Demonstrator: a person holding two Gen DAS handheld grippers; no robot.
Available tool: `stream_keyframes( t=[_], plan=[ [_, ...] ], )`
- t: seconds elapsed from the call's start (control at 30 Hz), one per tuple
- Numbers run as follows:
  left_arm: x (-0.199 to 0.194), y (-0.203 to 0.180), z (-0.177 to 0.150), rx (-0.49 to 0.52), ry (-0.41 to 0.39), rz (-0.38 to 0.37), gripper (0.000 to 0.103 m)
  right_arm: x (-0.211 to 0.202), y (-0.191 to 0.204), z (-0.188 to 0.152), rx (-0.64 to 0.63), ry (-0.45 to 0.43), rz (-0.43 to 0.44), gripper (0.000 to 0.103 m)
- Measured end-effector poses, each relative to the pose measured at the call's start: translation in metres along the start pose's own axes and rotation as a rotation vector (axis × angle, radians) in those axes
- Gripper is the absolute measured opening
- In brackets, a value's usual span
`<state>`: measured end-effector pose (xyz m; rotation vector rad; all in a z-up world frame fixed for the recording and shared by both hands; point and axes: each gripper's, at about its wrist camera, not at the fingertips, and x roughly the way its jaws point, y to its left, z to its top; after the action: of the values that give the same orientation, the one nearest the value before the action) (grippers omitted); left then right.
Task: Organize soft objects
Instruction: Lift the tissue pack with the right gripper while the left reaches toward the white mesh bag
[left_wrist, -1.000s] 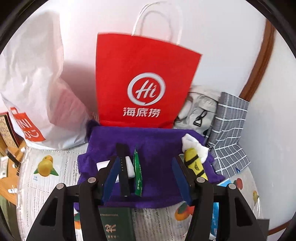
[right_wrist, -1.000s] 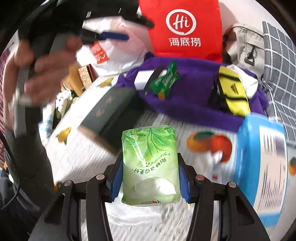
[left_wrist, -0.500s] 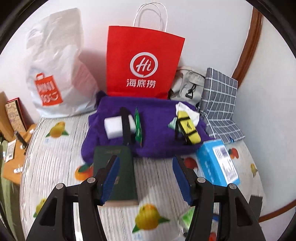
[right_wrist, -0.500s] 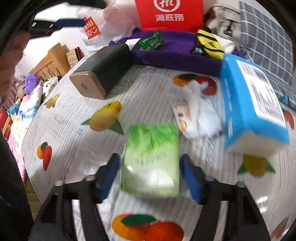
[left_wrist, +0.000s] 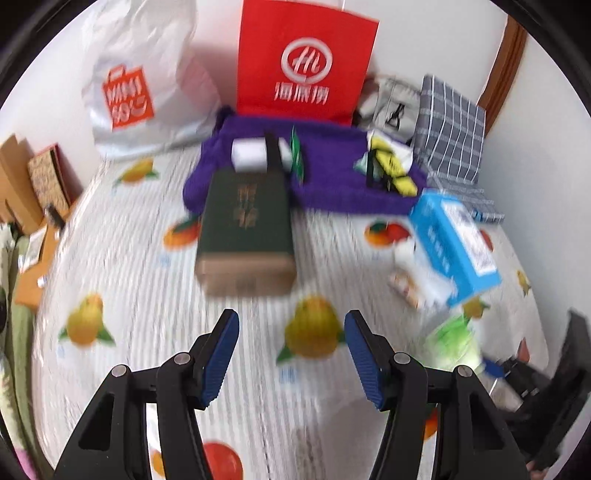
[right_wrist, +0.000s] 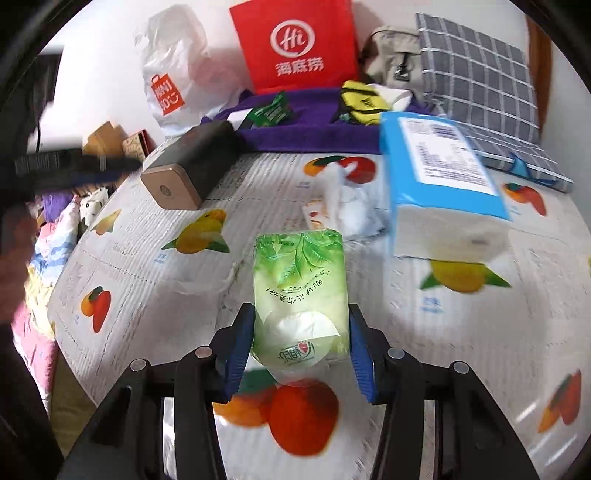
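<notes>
My right gripper (right_wrist: 301, 310) has a green tissue pack (right_wrist: 301, 284) between its blue pads; the jaws are closing and both pads touch the pack's sides. The same pack (left_wrist: 452, 339) shows blurred at the lower right of the left wrist view. My left gripper (left_wrist: 291, 321) is open with nothing between its fingers, above the fruit-print tablecloth (left_wrist: 147, 295). A blue tissue box (right_wrist: 439, 166) and a crumpled white tissue (right_wrist: 347, 199) lie beyond the pack. A purple towel (left_wrist: 332, 184) at the back carries a yellow pouch (left_wrist: 391, 170) and small items.
A dark green box (left_wrist: 243, 229) lies in front of the towel. A red paper bag (left_wrist: 306, 62), a white plastic bag (left_wrist: 140, 81) and a grey checked cushion (right_wrist: 480, 85) line the wall. The table's left edge drops to clutter and fabrics (right_wrist: 55, 240).
My left gripper drew back from over the purple towel to the near part of the table and sank. My right gripper also drew back, opened around the green pack, then closed on it again.
</notes>
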<state>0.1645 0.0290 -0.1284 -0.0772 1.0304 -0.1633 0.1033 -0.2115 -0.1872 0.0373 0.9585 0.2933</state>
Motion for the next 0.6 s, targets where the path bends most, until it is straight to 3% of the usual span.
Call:
stream_keyframes(
  t=[0.17, 0.4, 0.43, 0.5, 0.6],
  plan=[
    [0.017, -0.004, -0.034, -0.014, 0.078, -0.012, 0.057, -0.018, -0.022, -0.014, 0.039, -0.021, -0.067, 0.049],
    [0.033, -0.029, -0.071, -0.024, 0.166, -0.147, 0.057, -0.032, -0.035, -0.031, 0.045, -0.04, -0.099, 0.049],
    [0.036, -0.033, -0.074, -0.023, 0.175, -0.151, 0.061, -0.033, -0.036, -0.032, 0.048, -0.045, -0.089, 0.049],
    [0.035, -0.042, -0.078, -0.007, 0.149, -0.142, 0.077, -0.036, -0.037, -0.035, 0.055, -0.053, -0.076, 0.049],
    [0.037, -0.051, -0.08, 0.004, 0.145, -0.126, 0.089, -0.039, -0.039, -0.039, 0.051, -0.061, -0.079, 0.049]
  ],
)
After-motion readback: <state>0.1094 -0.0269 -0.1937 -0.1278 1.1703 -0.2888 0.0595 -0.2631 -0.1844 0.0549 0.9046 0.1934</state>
